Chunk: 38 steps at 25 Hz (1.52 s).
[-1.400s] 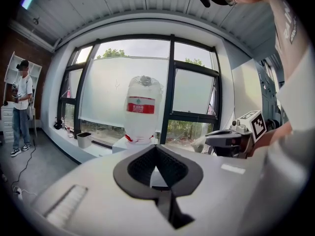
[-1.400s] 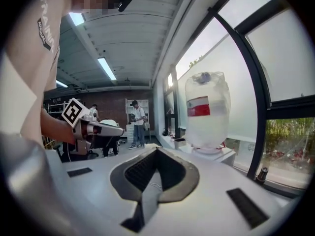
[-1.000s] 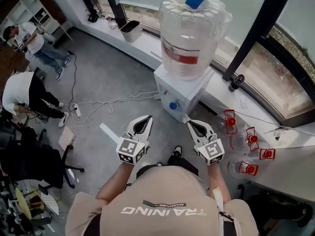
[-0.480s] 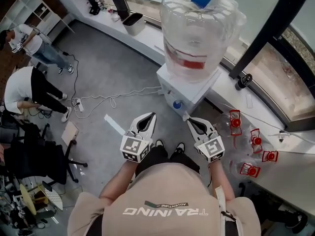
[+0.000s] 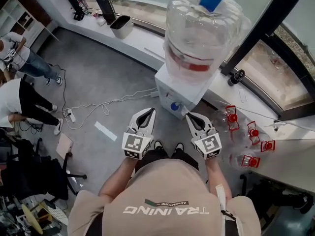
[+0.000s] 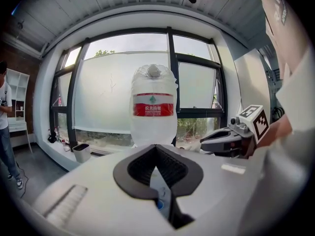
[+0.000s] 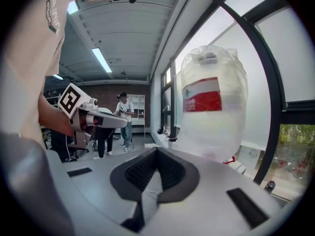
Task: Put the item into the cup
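I see no cup and no loose item in any view. My left gripper is held at waist height in front of the person's body, its jaws together with nothing between them. My right gripper is level with it to the right, also shut and empty. Both point at a white water dispenser that carries a large clear bottle with a red label and a blue cap. The bottle fills the middle of the left gripper view. In the right gripper view the bottle stands right of centre.
Several clear bottles with red caps lie by the window ledge at the right. Cables and a power strip run across the grey floor at the left, near two people. A bin stands on the far ledge.
The person has stepped a little closer to the dispenser, and both grippers have come nearer to its front. Their jaws look the same as before.
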Available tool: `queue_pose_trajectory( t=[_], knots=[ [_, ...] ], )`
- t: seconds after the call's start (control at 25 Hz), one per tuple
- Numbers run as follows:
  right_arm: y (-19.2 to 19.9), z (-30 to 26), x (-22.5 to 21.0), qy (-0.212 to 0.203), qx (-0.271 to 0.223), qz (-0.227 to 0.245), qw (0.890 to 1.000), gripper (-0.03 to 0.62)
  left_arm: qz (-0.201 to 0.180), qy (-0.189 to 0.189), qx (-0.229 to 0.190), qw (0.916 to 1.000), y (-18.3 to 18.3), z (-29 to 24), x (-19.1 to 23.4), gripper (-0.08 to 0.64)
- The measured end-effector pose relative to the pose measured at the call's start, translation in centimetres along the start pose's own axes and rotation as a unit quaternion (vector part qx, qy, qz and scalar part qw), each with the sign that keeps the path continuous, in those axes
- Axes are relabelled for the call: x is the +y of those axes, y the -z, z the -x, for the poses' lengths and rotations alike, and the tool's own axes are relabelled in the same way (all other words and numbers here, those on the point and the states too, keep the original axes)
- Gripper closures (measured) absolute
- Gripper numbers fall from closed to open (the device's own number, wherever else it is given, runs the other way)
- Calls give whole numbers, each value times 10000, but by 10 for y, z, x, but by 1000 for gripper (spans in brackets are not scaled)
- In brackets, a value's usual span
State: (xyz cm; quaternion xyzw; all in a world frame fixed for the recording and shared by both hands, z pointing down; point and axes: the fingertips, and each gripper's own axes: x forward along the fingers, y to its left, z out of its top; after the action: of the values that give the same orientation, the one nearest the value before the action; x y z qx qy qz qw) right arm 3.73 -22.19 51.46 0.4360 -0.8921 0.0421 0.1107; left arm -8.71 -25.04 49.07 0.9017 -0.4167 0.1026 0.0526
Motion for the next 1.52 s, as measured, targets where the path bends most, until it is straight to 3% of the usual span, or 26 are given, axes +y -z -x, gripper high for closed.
queue_pose_trajectory(
  t=[0.2, 0.36, 0.6, 0.96, 1.32, 1.52],
  knots=[
    [2, -20, -2, 428, 32, -123, 9990, 581, -6, 213, 92, 9997, 14, -12, 19, 552],
    [29, -31, -5, 505, 440, -87, 9977, 581, 178, 304, 275, 9990, 33, -29, 20, 552],
    [90, -56, -4, 246, 718, -221, 9969, 581, 340, 281, 665, 9968, 83, -56, 20, 552],
    [194, -94, 2, 190, 1036, -409, 9936, 581, 589, 211, 1048, 9925, 160, -85, 19, 552],
    [290, -147, -10, 505, 1186, -684, 9893, 581, 690, 139, 1358, 9882, 245, -95, 28, 553],
    [330, -168, -29, 726, 1220, -810, 9866, 581, 840, 220, 1430, 9859, 272, -101, 21, 552]
  ],
)
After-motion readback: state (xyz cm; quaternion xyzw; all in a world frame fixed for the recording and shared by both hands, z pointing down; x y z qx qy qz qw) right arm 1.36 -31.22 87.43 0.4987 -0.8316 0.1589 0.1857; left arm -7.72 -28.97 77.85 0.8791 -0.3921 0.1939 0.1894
